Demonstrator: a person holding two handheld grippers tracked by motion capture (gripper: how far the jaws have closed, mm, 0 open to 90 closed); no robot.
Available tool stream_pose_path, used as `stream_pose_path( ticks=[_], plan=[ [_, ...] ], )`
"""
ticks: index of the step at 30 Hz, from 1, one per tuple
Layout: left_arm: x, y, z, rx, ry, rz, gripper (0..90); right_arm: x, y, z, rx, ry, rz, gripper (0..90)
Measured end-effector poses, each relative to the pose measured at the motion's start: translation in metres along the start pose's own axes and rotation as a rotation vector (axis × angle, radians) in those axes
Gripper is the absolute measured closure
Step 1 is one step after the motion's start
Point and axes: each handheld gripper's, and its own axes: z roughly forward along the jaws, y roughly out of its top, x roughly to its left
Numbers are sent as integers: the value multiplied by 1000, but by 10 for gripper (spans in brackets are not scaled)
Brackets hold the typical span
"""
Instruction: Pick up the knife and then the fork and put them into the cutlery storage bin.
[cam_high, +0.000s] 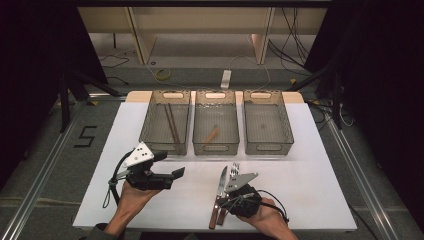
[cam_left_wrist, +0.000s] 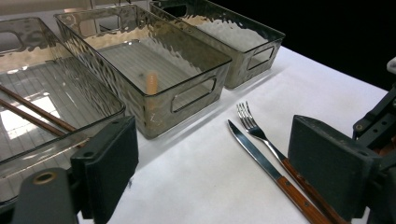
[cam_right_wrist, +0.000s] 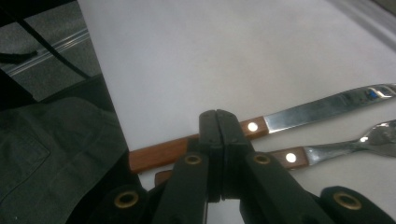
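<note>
A wooden-handled knife (cam_high: 221, 187) and a matching fork (cam_high: 235, 167) lie side by side on the white table near its front edge. My right gripper (cam_high: 223, 203) is low over their handles. In the right gripper view its jaws (cam_right_wrist: 218, 123) are shut pad against pad, with nothing between them, just above the knife (cam_right_wrist: 308, 112) handle; the fork (cam_right_wrist: 336, 149) lies beside it. My left gripper (cam_high: 172, 175) hovers to the left, open and empty. Between its wide-apart jaws (cam_left_wrist: 212, 140) I see the knife (cam_left_wrist: 261, 158) and the fork (cam_left_wrist: 254, 128).
Three clear bins stand in a row behind. The left bin (cam_high: 149, 122) holds chopsticks (cam_high: 171, 122), the middle bin (cam_high: 216, 148) a small wooden piece (cam_high: 211, 135), and the right bin (cam_high: 269, 148) shows nothing inside. Bare table (cam_high: 310, 190) lies to the right.
</note>
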Motion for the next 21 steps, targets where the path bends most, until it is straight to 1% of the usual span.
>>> stream_pose_path(
  ticks=[1, 4, 5, 6, 9, 12, 16, 21],
  plan=[
    [0, 0, 0, -3, -1, 0, 157, 0, 0, 2, 3, 3, -2, 900],
    [1, 0, -1, -10, -3, -3, 157, 0, -2, 9, 35, 16, -5, 900],
    [1, 0, -2, -10, 0, -3, 157, 0, -2, 11, 47, 15, -11, 900],
    [1, 0, -2, -10, 0, -3, 157, 2, -2, 13, 53, 10, -7, 900],
    [0, 0, -2, -10, 1, 1, 157, 1, -2, 14, 62, 10, -9, 900],
    [0, 0, -1, -6, 2, 7, 157, 0, -3, 15, 67, 5, 3, 900],
    [-1, 0, -1, -3, 0, 10, 157, 0, -3, 17, 75, 13, -5, 900],
    [-1, 0, -1, -9, 2, 9, 157, 2, -4, 20, 84, 11, -4, 900]
  ],
)
